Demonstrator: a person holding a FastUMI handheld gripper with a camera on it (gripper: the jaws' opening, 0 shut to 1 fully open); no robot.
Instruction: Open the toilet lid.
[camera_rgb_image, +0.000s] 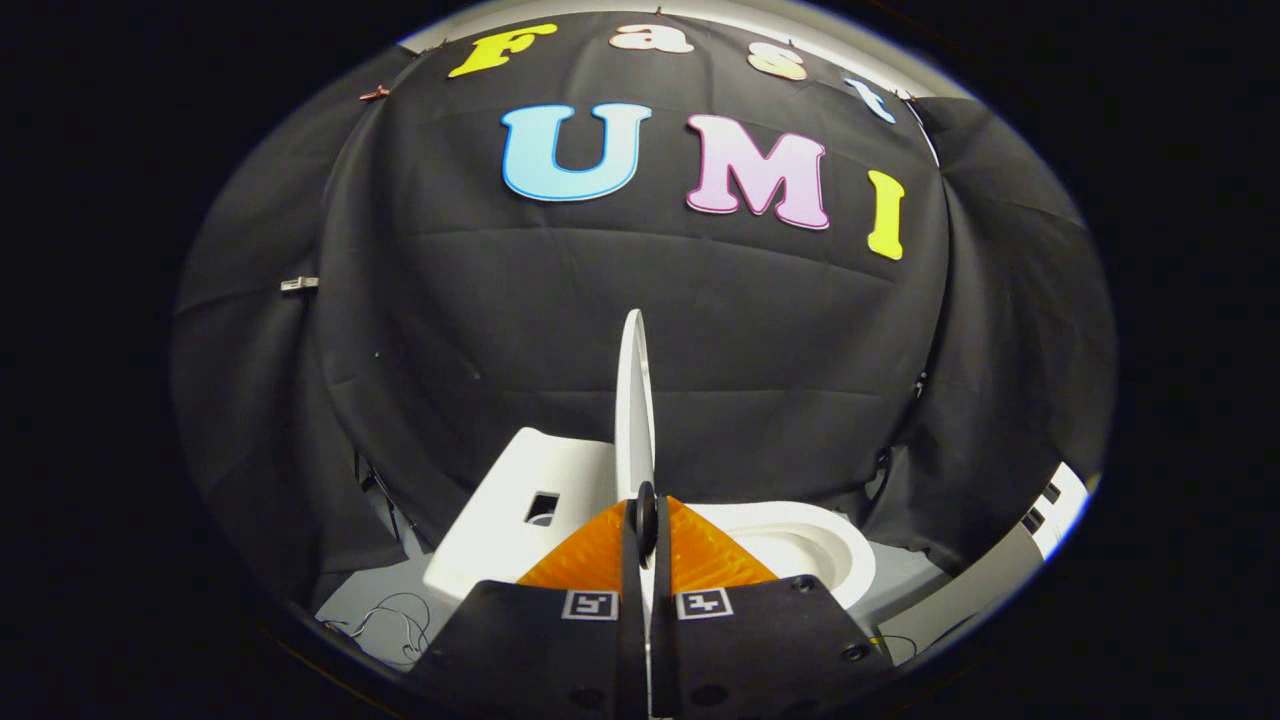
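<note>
The white toilet lid (634, 400) stands raised on edge, seen thin-side on, rising straight up from between my fingers. My gripper (646, 520) is shut on the lid's near edge, one finger pressing on each side. To the right of the lid lies the white toilet bowl with its seat (810, 550), open to view. To the left sits the white tank (510, 510) with a small square hole in its top.
A grey floor (370, 600) with thin loose wires lies to the left of the toilet. A white and grey frame piece (1040, 520) stands at the right. Black cloth hangs close behind the toilet.
</note>
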